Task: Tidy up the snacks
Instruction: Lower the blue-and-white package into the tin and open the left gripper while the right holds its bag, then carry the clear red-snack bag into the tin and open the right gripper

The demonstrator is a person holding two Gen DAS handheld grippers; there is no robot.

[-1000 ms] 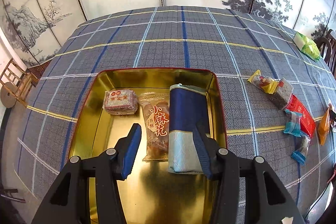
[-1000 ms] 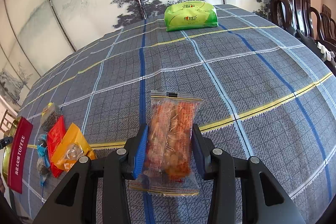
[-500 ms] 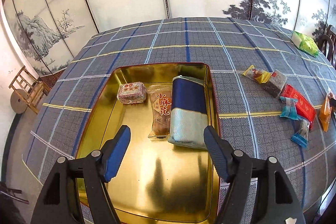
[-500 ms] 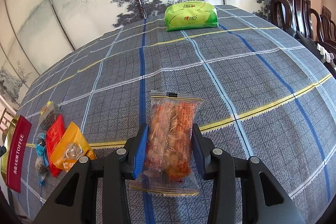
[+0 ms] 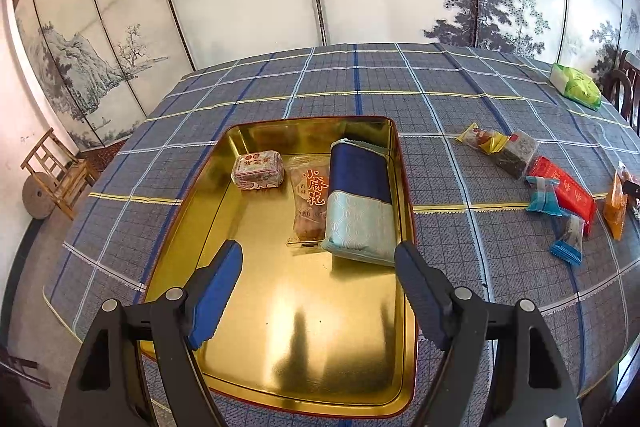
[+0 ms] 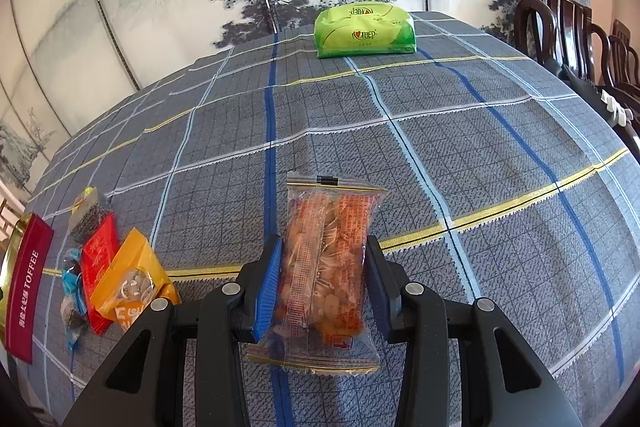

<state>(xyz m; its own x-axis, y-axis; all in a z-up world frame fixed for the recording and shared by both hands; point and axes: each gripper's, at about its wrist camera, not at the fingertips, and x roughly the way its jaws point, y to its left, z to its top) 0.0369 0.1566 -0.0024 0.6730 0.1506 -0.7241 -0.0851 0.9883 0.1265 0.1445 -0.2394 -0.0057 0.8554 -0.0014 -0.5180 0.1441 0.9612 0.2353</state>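
Note:
My left gripper [image 5: 319, 255] hovers over the near half of the gold tin [image 5: 280, 347], its jaws opening wide with nothing between them. Further in the tin lie a blue packet [image 5: 360, 203], a clear packet with red characters [image 5: 310, 203] and a small wrapped block [image 5: 258, 171]. My right gripper [image 6: 324, 247] is shut on a clear packet of orange snacks [image 6: 326, 267], just above the checked tablecloth [image 6: 440, 155]. Left of it are an orange packet [image 6: 128, 283] and a red packet [image 6: 98, 267].
Several loose snacks [image 5: 544, 201] lie on the cloth right of the tin. A green pack [image 6: 364, 31] sits at the table's far edge. The tin's red side [image 6: 26, 291] shows at far left. Dark chairs [image 6: 580, 27] stand at the right, a wooden chair [image 5: 56, 171] on the floor left.
The left gripper has drawn back from the blue packet and its jaws have spread; the packet stays lying in the tin. The right gripper and its packet have not moved.

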